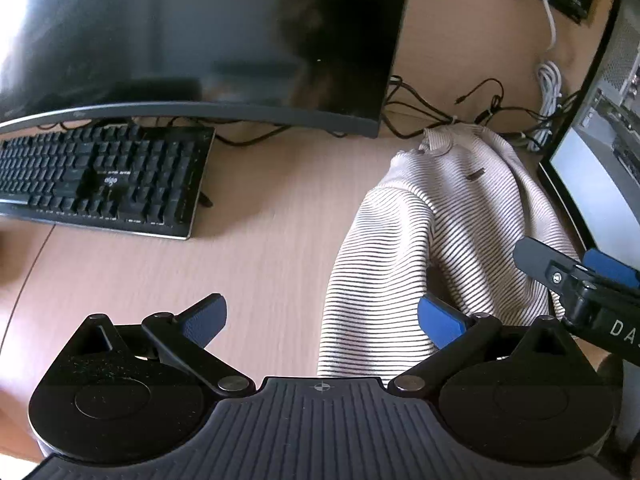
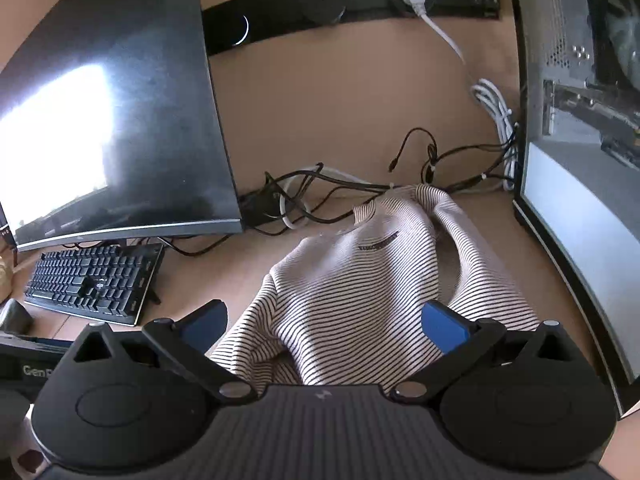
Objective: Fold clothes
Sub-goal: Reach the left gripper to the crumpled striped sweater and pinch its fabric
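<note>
The left gripper [image 1: 322,318] is spread wide with nothing between its blue pads, tilted down over bare wooden bench [image 1: 256,216]. Its right pad overlaps the left edge of the striped garment [image 1: 440,220] in the picture; whether it touches the cloth I cannot tell. Ahead and to the left of this gripper lies a black keyboard [image 1: 100,180], with the dark curved monitor [image 1: 192,40] standing just beyond it. Between the keyboard's right end and the garment's left edge runs an open strip of bench, straight ahead of the left gripper.

The right gripper [image 2: 324,322] is also spread wide and grips nothing. The garment [image 2: 352,288] lies crumpled directly ahead of it and between its fingers, collar at the far end, one fold humped up on the right side. At the right of the left wrist view, the right gripper [image 1: 560,256] shows above the garment's right part.

Right of the garment a second screen [image 2: 580,240] stands close, leaving only a narrow band of bench along that edge. Beyond the collar a tangle of cables [image 2: 420,176] runs along the back of the bench, just touching the garment's far edge.
</note>
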`<state>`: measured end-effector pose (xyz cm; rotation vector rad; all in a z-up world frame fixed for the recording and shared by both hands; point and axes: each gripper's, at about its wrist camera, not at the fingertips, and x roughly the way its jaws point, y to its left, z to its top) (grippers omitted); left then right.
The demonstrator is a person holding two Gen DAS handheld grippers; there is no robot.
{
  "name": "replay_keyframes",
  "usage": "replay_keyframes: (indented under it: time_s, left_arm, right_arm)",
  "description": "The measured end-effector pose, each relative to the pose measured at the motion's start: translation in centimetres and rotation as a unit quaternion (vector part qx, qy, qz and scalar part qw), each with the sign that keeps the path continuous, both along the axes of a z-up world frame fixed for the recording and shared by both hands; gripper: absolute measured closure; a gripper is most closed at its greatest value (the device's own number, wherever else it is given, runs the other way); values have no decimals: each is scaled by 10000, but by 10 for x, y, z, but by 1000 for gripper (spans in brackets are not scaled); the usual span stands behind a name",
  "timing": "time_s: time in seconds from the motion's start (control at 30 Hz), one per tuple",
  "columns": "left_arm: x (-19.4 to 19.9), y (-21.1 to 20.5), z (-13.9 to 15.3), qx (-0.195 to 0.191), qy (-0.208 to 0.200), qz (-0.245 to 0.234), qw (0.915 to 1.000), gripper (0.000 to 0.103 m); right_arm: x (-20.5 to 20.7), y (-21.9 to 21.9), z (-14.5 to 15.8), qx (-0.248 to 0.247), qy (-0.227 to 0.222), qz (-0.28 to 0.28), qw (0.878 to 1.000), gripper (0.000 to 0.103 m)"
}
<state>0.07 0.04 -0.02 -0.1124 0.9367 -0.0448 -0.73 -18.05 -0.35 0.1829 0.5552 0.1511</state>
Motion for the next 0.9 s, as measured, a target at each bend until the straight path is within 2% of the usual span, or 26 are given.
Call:
replay_keyframes:
  time_s: [0.13,0.17,0.23,0.33,0.5,0.6,0.73,0.9]
  left_arm:
    - [9,11,-3,-66,175,23,9998,0]
    - [9,10,-2,3,179,12,9998,0]
    - [9,4,0,184,151,-12,9997,0]
    - [7,8,0,143,67,-82,9998,0]
    - [3,1,-1,201,62,-91,9997,0]
    - [0,0,-3,223,56,-76,9997,0]
    - [-1,-2,-6,216,114,-81,9997,0]
    - [0,-7,-15,208,297,-104,9993,0]
  right_arm:
    - [4,-6,-2,-286,148,-123,9994,0]
    - [-3,-6,-1,-379,-52,-140,9992,0]
    - [-10,-3,1,-523,-174,-138,9984,0]
    - [-11,-5,-5,-642,-230,-120,9976,2]
    - [-6,-6,-5,-799,-275,-32,9964,21]
    - [-3,-8,-9,-858,-184,-47,9961,27]
    - [2,-13,-18,-950,-121,-119,9953,27]
    - [9,-19,-35,-883,174,-8,9959,27]
